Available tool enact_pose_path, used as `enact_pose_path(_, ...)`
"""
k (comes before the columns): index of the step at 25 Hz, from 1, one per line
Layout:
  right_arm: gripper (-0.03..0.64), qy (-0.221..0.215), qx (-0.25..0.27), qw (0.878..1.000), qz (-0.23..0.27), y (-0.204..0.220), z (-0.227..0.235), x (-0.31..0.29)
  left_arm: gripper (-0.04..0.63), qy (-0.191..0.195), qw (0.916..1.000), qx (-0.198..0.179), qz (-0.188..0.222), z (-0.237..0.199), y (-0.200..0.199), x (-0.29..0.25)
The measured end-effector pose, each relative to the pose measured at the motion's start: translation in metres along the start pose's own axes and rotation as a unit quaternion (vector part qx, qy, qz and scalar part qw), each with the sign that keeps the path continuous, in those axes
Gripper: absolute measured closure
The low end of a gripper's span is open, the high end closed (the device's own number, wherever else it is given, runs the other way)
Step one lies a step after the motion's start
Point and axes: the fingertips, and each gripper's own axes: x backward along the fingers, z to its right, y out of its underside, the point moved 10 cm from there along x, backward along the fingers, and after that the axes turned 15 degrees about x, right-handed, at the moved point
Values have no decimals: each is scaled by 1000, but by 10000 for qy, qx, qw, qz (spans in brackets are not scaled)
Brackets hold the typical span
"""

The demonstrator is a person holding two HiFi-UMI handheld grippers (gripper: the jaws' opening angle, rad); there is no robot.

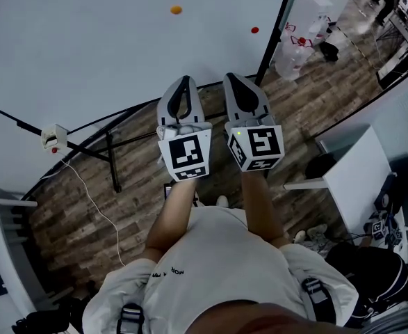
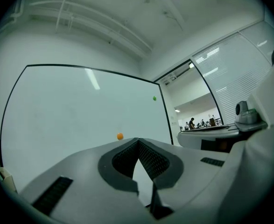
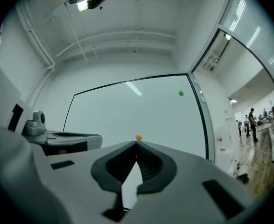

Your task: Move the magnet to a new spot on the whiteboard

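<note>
Likely light, hard, slick small round orange magnet [image 1: 176, 10] on white whiteboard [image 1: 85, 47]: pinch across rim after parting closed, empty left gripper [image 1: 183, 79] and right gripper [image 1: 233, 76].

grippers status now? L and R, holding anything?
Left gripper: closed, tips together, holding nothing.
Right gripper: closed, tips together, holding nothing.
The orange magnet is on the whiteboard, untouched.

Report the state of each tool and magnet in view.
left tool: shut, empty, clear of the whiteboard
right tool: shut, empty
orange magnet: stuck on the whiteboard, untouched
second magnet: stuck near the whiteboard's right edge, untouched
</note>
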Motion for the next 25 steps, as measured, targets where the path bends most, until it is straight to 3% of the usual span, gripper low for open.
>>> enact_pose_path(11,603,374,-24,9992,-160,4,-14,-38,592,355,9993,109,-109,-30,-1,-35)
enact_pose_path(25,603,240,53,9996,-130,15,11,-64,592,0,9998,175,-89,-36,4,-76)
